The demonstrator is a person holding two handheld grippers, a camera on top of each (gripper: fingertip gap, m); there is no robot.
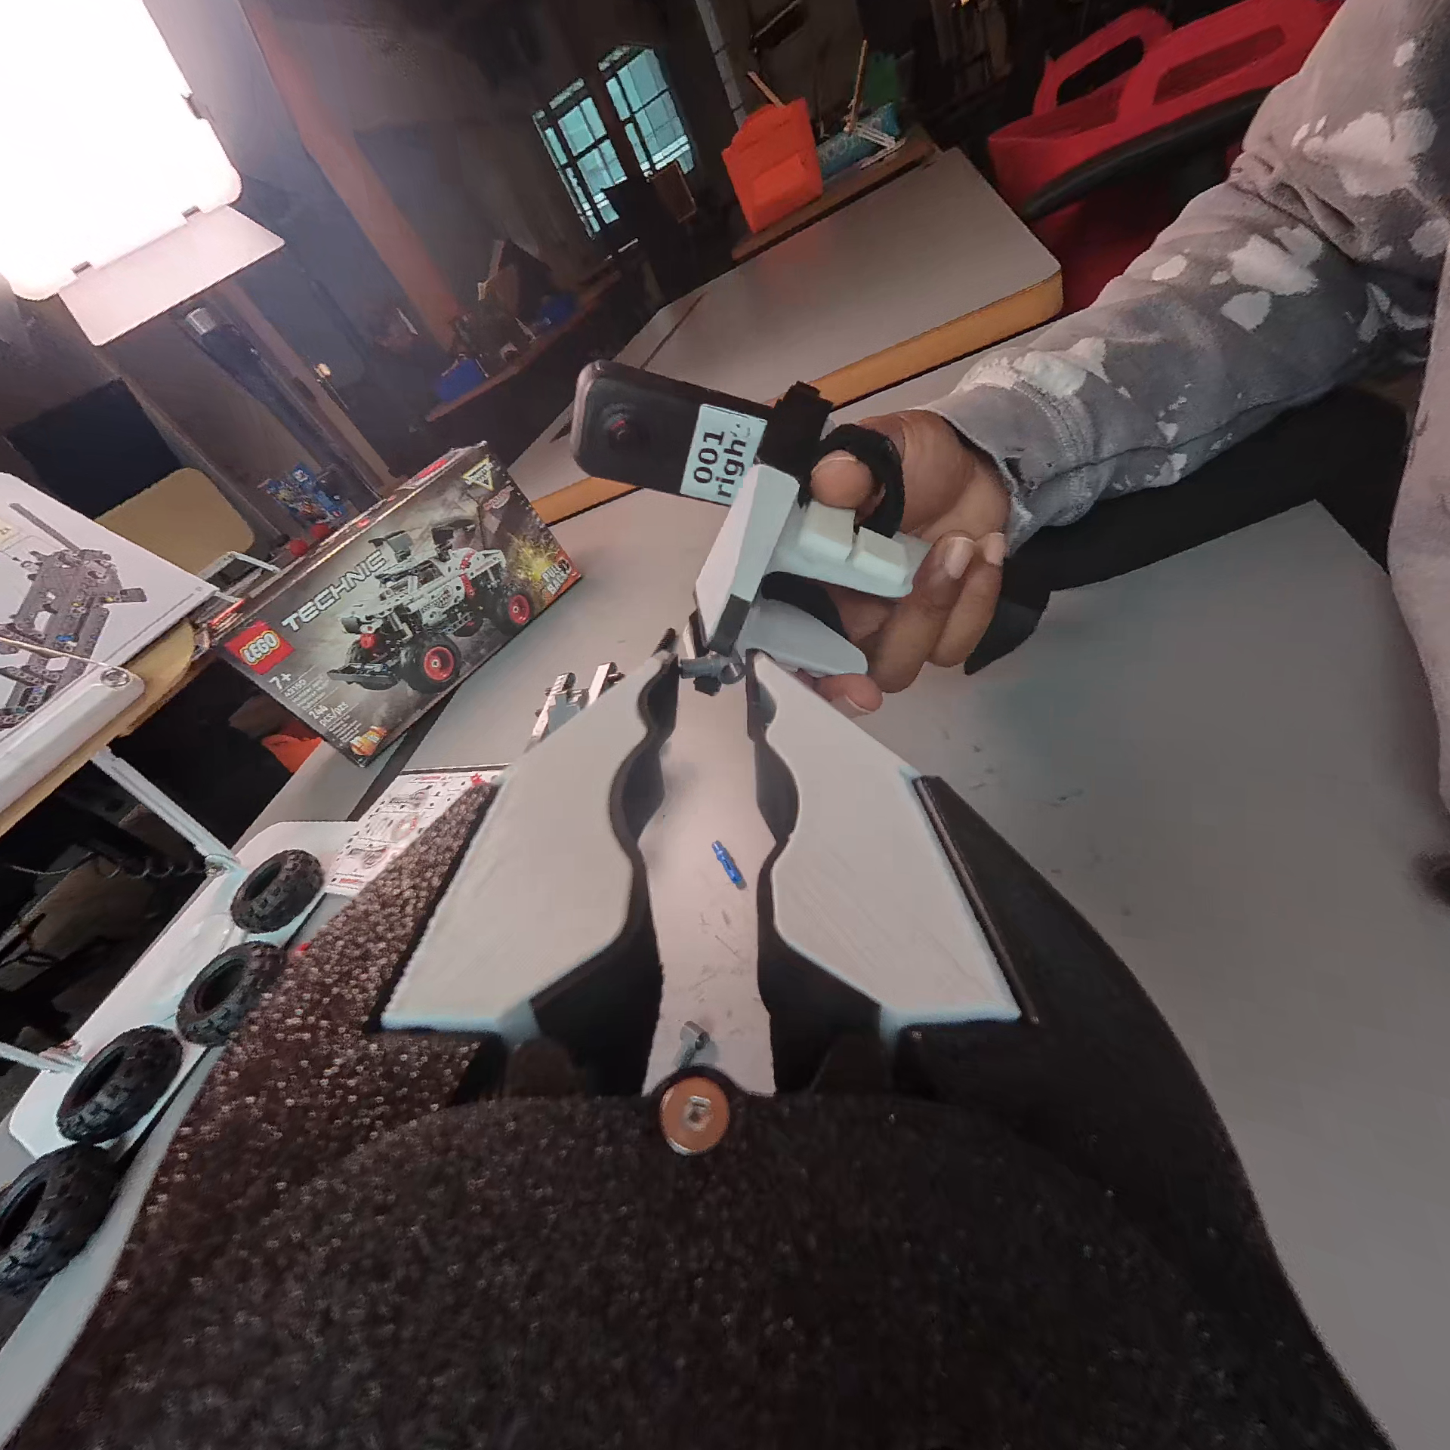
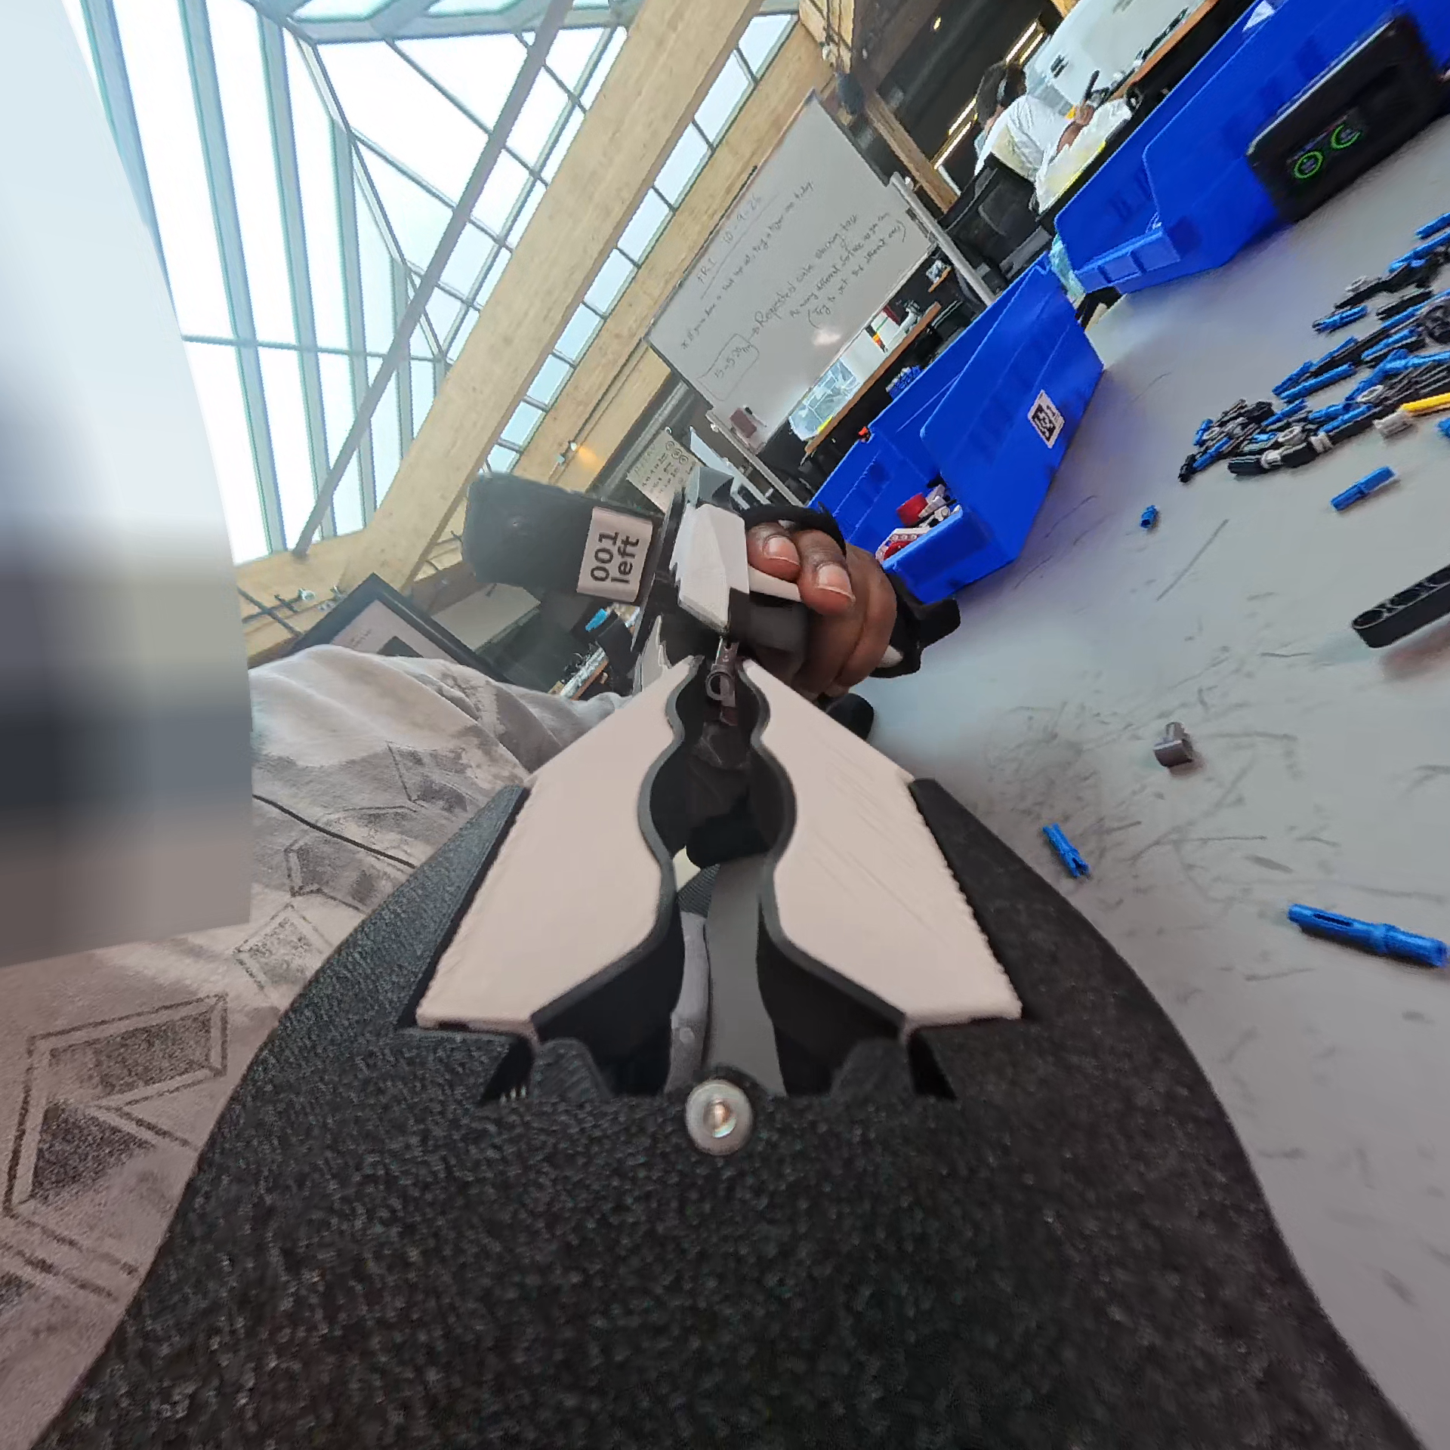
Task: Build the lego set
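My left gripper (image 1: 712, 667) and my right gripper (image 2: 722, 671) meet tip to tip above the grey table (image 1: 1138, 785). A small grey lego connector (image 1: 708, 669) sits between the left gripper's nearly closed tips. In the right wrist view a dark grey connector (image 2: 716, 683) with a thin pin sits between the right gripper's tips. The right gripper (image 1: 702, 651), held by a hand, comes down onto the piece from above. The left gripper (image 2: 726, 639) shows the same way in the right wrist view. Which gripper bears the piece is hard to tell.
The set's box (image 1: 400, 612) and an open instruction booklet (image 1: 63, 596) stand at left. Several black tyres (image 1: 275, 890) lie on a white tray (image 1: 157, 981). Loose blue pins (image 2: 1365, 941), a black beam (image 2: 1404, 608), a pile of parts (image 2: 1334, 392) and blue bins (image 2: 996, 439) lie at right.
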